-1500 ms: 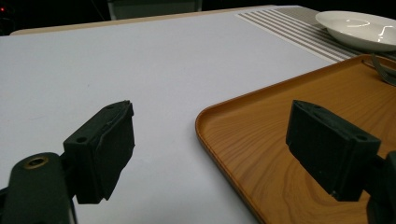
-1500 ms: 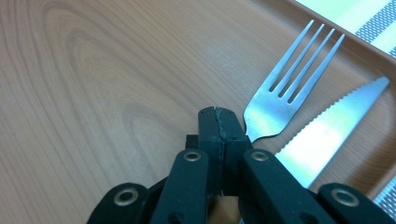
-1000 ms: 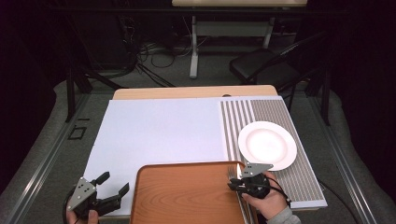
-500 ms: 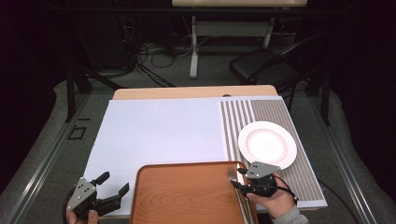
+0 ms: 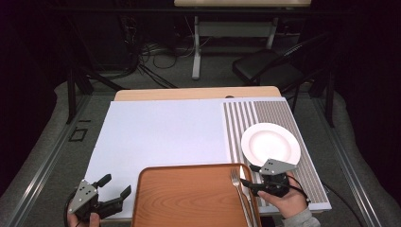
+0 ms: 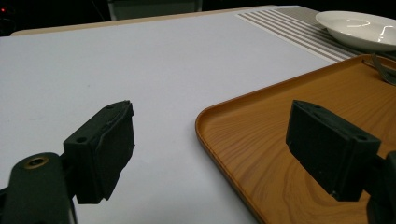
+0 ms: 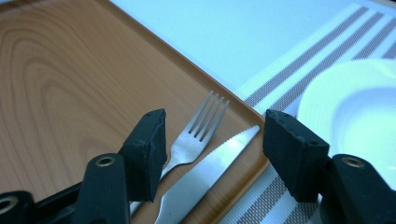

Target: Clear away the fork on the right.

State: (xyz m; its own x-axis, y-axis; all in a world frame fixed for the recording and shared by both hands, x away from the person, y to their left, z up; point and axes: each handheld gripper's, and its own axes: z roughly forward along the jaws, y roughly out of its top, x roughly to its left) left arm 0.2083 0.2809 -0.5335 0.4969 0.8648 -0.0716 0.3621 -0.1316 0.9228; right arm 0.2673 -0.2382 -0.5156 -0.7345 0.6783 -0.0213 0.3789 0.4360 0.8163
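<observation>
A wooden tray (image 5: 189, 198) lies at the table's near edge. A fork (image 5: 238, 187) and a knife (image 5: 247, 191) lie side by side along its right rim. My right gripper (image 5: 248, 177) hovers just right of them, pointing left. Its jaws have just been opening and stand open above the fork (image 7: 201, 128) and knife (image 7: 210, 168), with neither pad touching them. A white plate (image 5: 270, 143) sits on the striped mat behind that hand. My left gripper (image 5: 116, 185) rests open at the tray's left corner (image 6: 280, 121), holding nothing.
A pale blue mat (image 5: 161, 137) covers the table's left and middle, and a striped mat (image 5: 250, 113) covers the right. A dark chair (image 5: 269, 71) and table legs stand beyond the far edge. The plate (image 7: 355, 107) lies close to my right jaw.
The right gripper's jaws have spread apart and the hand has drawn back a little to the right and up. The left gripper has stayed put.
</observation>
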